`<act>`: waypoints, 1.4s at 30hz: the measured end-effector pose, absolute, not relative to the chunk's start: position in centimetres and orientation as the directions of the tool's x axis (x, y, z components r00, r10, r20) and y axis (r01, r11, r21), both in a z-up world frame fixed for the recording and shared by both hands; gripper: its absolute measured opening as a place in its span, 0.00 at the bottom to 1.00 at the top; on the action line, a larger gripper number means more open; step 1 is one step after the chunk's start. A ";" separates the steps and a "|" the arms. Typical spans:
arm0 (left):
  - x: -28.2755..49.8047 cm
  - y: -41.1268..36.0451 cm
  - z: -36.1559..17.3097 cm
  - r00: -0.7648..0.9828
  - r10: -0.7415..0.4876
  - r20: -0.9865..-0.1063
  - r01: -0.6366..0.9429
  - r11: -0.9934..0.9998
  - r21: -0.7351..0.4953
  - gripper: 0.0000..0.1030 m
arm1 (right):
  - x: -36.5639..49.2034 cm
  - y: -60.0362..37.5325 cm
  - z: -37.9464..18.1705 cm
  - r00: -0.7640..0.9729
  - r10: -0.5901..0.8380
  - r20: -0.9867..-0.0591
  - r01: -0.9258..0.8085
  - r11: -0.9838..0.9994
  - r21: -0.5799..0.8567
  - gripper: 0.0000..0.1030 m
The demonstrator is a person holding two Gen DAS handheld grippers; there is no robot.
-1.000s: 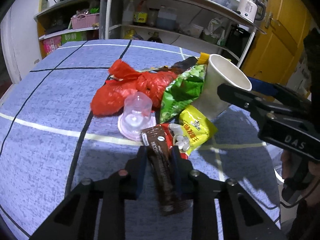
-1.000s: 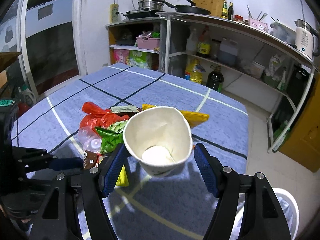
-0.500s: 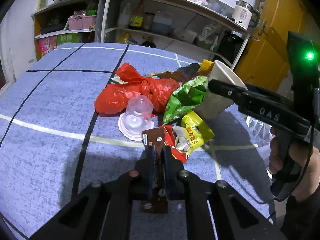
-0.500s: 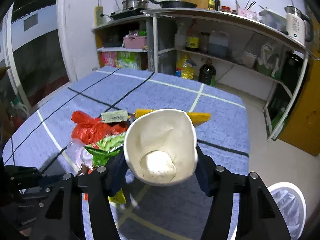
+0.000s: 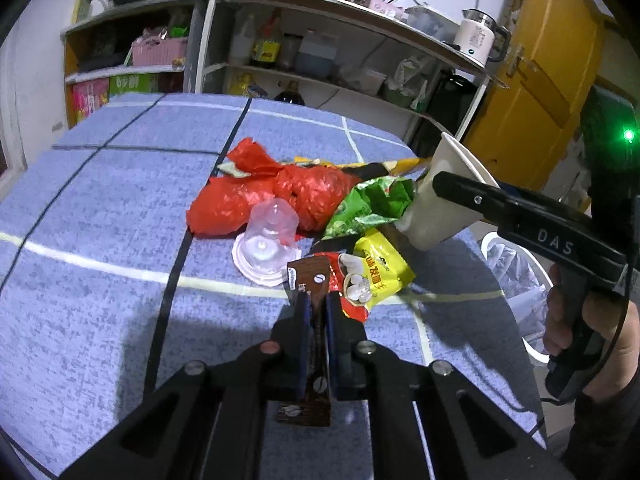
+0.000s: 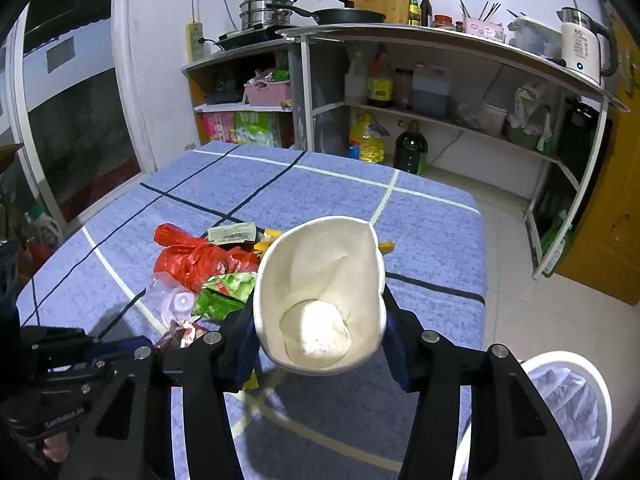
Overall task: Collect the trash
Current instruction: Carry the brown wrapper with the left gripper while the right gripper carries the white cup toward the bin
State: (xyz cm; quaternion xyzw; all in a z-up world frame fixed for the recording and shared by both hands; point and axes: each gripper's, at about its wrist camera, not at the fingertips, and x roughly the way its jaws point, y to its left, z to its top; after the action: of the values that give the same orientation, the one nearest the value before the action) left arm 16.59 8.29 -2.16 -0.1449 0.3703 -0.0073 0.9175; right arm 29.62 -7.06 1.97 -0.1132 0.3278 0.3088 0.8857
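Note:
My left gripper (image 5: 315, 304) is shut on a brown wrapper (image 5: 310, 276) at the near edge of a trash pile on the blue tablecloth (image 5: 100, 200). The pile holds a red plastic bag (image 5: 280, 192), a clear plastic cup (image 5: 268, 236), a green wrapper (image 5: 372, 204) and a yellow packet (image 5: 376, 272). My right gripper (image 6: 318, 316) grips a white paper cup (image 6: 320, 280) from both sides. Its jaws are closing and the squeezed rim has gone oval. In the left wrist view that paper cup (image 5: 436, 208) is tilted at the pile's right side.
A white bin with a clear liner (image 6: 560, 408) stands on the floor off the table's right edge. Open shelves (image 6: 440, 120) with bottles and a kettle line the far wall. A yellow door (image 5: 540, 80) is at the right. A hand (image 5: 568, 320) holds the right gripper's handle.
The left jaws closed onto the brown wrapper. The right jaws came in on the paper cup and squeezed it out of round, and the cup tipped.

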 end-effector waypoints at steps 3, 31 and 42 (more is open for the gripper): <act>16.4 8.2 -1.7 0.739 -0.102 -0.666 -0.102 0.960 -0.261 0.06 | 29.4 -7.4 2.2 0.599 0.473 -0.646 -0.617 0.787 0.003 0.51; 19.9 -4.1 2.2 0.718 -0.321 -0.617 0.185 0.943 -0.276 0.06 | 25.3 -22.7 3.6 0.708 0.326 -0.626 -0.397 0.917 0.028 0.52; 23.7 -12.2 1.9 0.657 -0.402 -0.638 0.300 0.916 -0.268 0.06 | 25.7 -30.4 2.0 0.715 0.233 -0.659 -0.261 0.964 0.057 0.52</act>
State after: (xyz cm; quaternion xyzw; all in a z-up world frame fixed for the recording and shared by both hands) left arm 23.72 -12.23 1.87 -0.0698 0.3663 -0.1932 0.9075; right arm 25.69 -30.36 1.95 -0.0198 0.3530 0.1332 0.9259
